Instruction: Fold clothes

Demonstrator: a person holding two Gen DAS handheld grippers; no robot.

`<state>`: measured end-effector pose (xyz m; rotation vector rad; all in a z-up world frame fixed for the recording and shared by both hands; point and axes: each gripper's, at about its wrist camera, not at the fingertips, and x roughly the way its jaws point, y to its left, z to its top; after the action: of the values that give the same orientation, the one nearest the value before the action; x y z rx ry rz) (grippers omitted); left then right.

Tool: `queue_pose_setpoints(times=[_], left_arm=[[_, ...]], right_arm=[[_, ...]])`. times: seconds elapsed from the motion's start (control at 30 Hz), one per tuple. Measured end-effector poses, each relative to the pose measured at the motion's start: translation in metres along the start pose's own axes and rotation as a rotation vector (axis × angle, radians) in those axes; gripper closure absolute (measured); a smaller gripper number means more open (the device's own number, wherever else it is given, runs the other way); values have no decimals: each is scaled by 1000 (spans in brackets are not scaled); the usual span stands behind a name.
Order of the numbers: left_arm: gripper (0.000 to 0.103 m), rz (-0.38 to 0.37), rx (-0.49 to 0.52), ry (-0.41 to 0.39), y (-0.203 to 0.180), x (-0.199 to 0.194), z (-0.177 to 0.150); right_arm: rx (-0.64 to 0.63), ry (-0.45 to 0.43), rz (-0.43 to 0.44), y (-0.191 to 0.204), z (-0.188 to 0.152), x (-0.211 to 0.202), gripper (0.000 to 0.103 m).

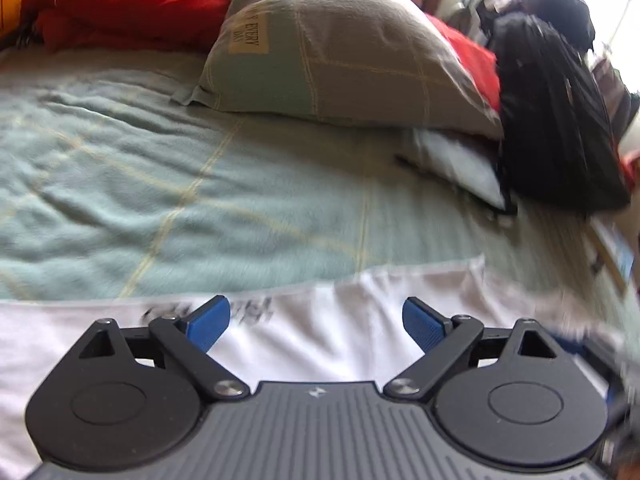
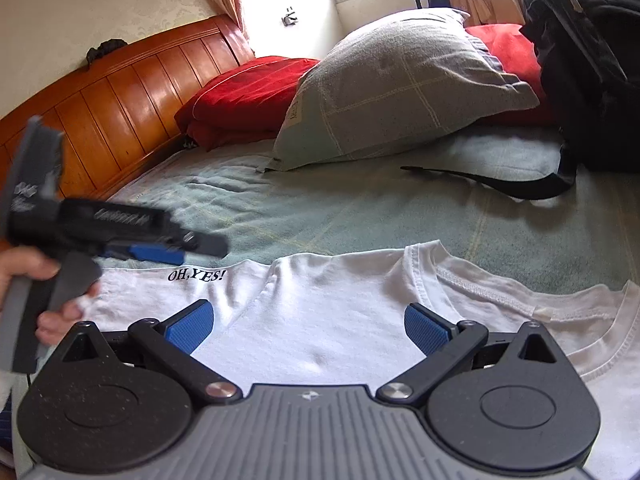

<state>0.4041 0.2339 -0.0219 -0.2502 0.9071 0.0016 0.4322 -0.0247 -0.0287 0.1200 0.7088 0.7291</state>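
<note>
A white T-shirt printed "OH,YES!" lies on the green bedspread, its collar to the right. My right gripper hovers open over the middle of the shirt, nothing between its blue pads. At the left of the right wrist view, a hand holds my left gripper low over the shirt's left edge. The left wrist view is blurred: the left gripper stands open above the white T-shirt, its fingers empty.
A grey-green pillow and red pillows lie at the head of the bed against a wooden headboard. A black backpack stands at the right, its strap trailing over the bedspread.
</note>
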Motion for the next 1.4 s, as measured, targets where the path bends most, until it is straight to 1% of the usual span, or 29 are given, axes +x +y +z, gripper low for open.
queue_pose_setpoints(times=[0.07,0.17,0.23,0.43,0.57,0.63,0.77,0.87,0.93,1.03,1.13,1.2,1.27,1.33,1.4], left_arm=[[10,56,70,-15,-1,-13,-20],[10,160,172,-46,0,-20,-53],[10,205,210,-60,5,-21,-75],[8,197,83,-83,35,-39,-111],[8,226,99,-85,36,-52,-104],[8,222,90,-124,39,-56,-96],[8,266,35,-141,56,-42,-88],[8,280,-12,-125,69,-39,-105],[8,267,-13,-128,71,-49,-115],[8,251,-24,-114,76,-64,-111],[8,285,-7,-180,86,-73,-95],[8,296,-32,-199,101,-69,-86],[8,311,-91,-181,120,-61,-85],[8,337,-137,-161,138,-57,-92],[8,358,-150,-177,151,-64,-106]], right_arm=[[8,4,10,-1,0,0,0],[9,7,21,0,0,1,0],[14,8,28,1,-1,2,0],[34,2,20,-3,0,1,0],[69,20,32,-7,0,5,0],[76,30,39,-7,0,6,0],[63,31,41,-4,-1,6,0],[45,27,40,-1,-1,5,0],[54,32,40,-2,-2,6,0],[70,43,44,-4,-2,9,0],[64,44,45,-1,-2,9,0],[52,40,45,2,-3,8,0],[39,40,46,4,-4,8,0],[32,43,45,5,-4,9,0],[35,42,42,3,-4,9,0]])
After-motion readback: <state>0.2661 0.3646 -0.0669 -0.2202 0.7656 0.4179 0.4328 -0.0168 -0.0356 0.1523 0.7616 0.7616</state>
